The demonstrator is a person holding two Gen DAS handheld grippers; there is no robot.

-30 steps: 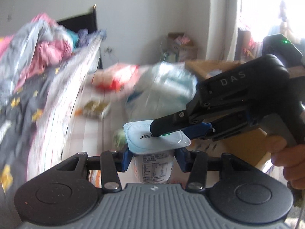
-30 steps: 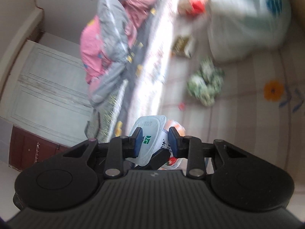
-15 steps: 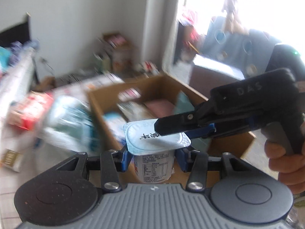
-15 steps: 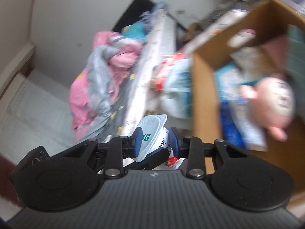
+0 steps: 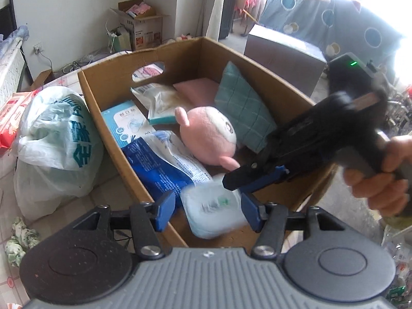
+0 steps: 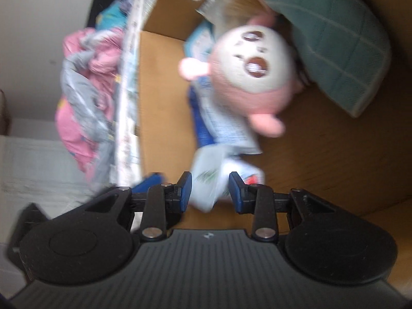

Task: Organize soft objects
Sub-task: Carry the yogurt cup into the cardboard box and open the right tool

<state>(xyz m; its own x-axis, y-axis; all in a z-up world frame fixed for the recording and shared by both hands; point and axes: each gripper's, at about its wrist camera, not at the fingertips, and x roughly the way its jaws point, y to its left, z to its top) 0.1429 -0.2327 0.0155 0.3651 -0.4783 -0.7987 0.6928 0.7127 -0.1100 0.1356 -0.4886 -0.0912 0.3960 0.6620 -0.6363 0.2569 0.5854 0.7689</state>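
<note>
A white yogurt cup is blurred and loose between the spread blue fingers of my left gripper, over the near corner of the cardboard box. My right gripper reaches in from the right, its fingers apart around the cup's top. In the right wrist view the cup sits blurred between the open right gripper, touching neither pad. In the box lie a pink plush toy, a teal cushion, a pink pad and several plastic packs.
A white plastic bag with green print stands left of the box. A red pack lies at the far left, a crumpled green cloth on the tiled floor. A bed with pink and grey bedding is beyond.
Both grippers swung over the box and opened. The yogurt cup, held by both before, is now loose and tilted, dropping toward the box's near corner.
</note>
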